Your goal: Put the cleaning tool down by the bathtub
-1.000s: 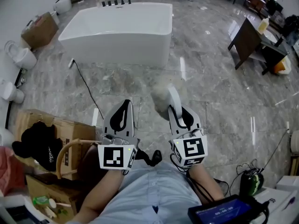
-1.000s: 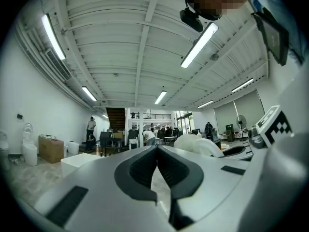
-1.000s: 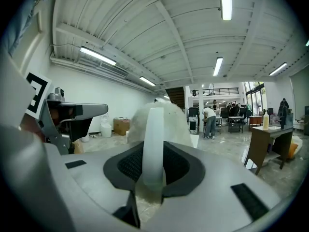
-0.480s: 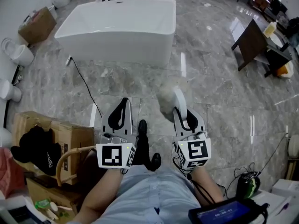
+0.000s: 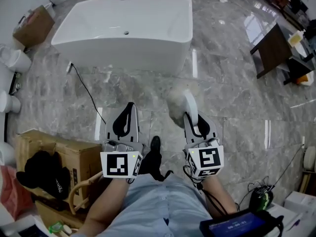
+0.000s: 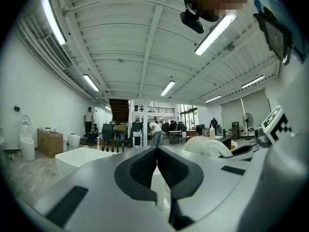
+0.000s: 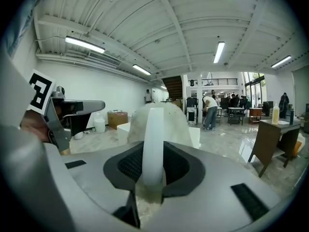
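Fingers of my right gripper (image 5: 191, 118) pinch the cleaning tool (image 5: 177, 105) by its stiff white handle (image 7: 153, 129); it looks light, fluffy. Left gripper (image 5: 129, 107): closed, empty.

White bathtub (image 5: 123, 58), grey veined marble floor (image 5: 237, 93), white cleaning tool (image 5: 189, 106), brown cardboard box (image 5: 64, 152), light blue shirt (image 5: 158, 206)

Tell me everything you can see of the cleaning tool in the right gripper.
The cleaning tool has a flat white handle, seemingly plastic, and a fluffy off-white head. The right gripper is shut on the handle, head pointing forward, above the grey marble floor, apart from the bathtub.
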`<state>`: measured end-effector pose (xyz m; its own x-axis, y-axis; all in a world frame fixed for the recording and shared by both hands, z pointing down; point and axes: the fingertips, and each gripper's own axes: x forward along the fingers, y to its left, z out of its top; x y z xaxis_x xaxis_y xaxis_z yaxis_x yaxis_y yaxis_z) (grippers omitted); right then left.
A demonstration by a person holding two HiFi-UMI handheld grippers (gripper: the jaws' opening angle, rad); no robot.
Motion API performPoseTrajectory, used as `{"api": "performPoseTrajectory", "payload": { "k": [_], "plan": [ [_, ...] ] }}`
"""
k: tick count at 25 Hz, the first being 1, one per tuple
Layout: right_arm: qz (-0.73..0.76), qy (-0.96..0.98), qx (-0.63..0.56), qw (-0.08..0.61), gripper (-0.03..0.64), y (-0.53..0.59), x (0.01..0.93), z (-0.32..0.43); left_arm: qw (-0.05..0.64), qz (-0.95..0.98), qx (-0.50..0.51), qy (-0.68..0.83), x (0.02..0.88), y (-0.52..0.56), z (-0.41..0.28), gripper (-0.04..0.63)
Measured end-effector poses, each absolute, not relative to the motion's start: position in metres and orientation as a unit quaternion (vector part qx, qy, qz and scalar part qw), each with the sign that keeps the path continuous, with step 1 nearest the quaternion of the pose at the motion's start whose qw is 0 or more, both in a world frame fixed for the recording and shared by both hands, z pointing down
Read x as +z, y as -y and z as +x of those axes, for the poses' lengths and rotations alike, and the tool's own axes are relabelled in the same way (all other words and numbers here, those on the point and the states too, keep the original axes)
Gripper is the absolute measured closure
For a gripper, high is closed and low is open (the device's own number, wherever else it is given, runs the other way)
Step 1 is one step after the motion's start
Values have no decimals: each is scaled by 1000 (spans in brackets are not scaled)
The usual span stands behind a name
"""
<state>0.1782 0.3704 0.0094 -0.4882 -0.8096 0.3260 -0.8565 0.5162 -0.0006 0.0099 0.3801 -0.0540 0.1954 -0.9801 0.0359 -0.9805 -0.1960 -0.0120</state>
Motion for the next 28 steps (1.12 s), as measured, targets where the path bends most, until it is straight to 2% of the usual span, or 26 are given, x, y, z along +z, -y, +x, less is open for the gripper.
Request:
{"api": "performPoseTrajectory", "payload": {
  "k": [12,28],
  "plan": [
    [512,848,58,125,520,-242,-17,134,-19,785,2,619,-76,-246,-40,578],
    [520,841,76,132,520,-97,2,167,-10,797,27,603,-56,-90,-6,578]
  ]
}}
